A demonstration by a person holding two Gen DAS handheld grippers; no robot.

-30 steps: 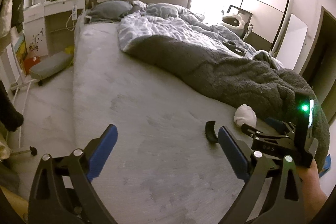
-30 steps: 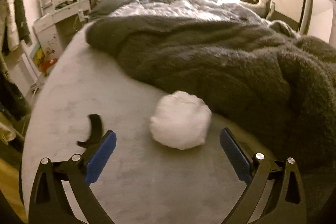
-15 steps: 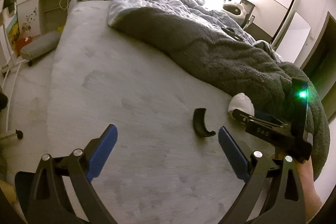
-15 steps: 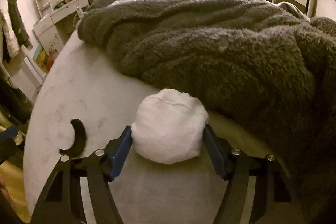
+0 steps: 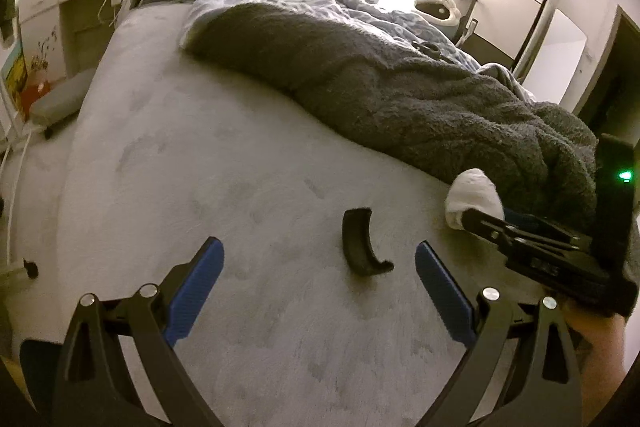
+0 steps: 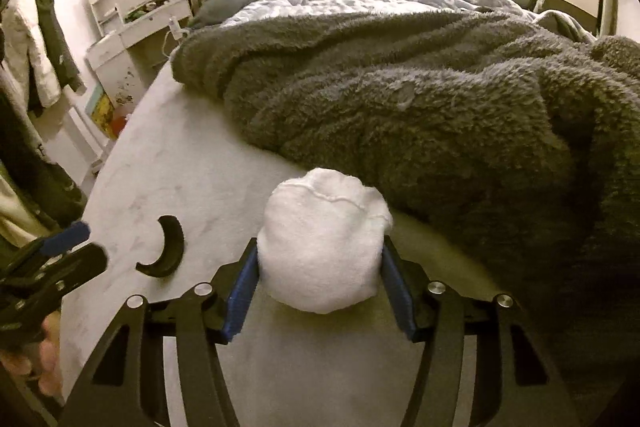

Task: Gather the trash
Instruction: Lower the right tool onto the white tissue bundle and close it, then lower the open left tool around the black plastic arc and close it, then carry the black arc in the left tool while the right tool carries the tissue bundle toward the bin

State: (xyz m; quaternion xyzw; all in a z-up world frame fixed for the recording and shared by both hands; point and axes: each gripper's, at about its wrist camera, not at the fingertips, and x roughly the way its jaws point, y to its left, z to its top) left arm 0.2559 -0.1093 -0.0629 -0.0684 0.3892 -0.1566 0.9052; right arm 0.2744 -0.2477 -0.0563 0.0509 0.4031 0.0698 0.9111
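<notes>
Your right gripper point(image 6: 320, 283) fingers are closing on the white wad point(image 6: 322, 243) between them, while the black curved piece point(image 5: 362, 247) lies just ahead between your left gripper's point(image 5: 318, 277) wide-open fingers, long axis pointing away toward the headboard end of the bed point(image 5: 200, 167).

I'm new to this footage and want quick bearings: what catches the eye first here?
The white wad on the bed sheet stands out, pinched between the blue pads of the right gripper, whose jaws are closing. To its left lies a black curved piece, just ahead of the open left gripper. Behind both, a dark fuzzy blanket sprawls across the bed.
</notes>
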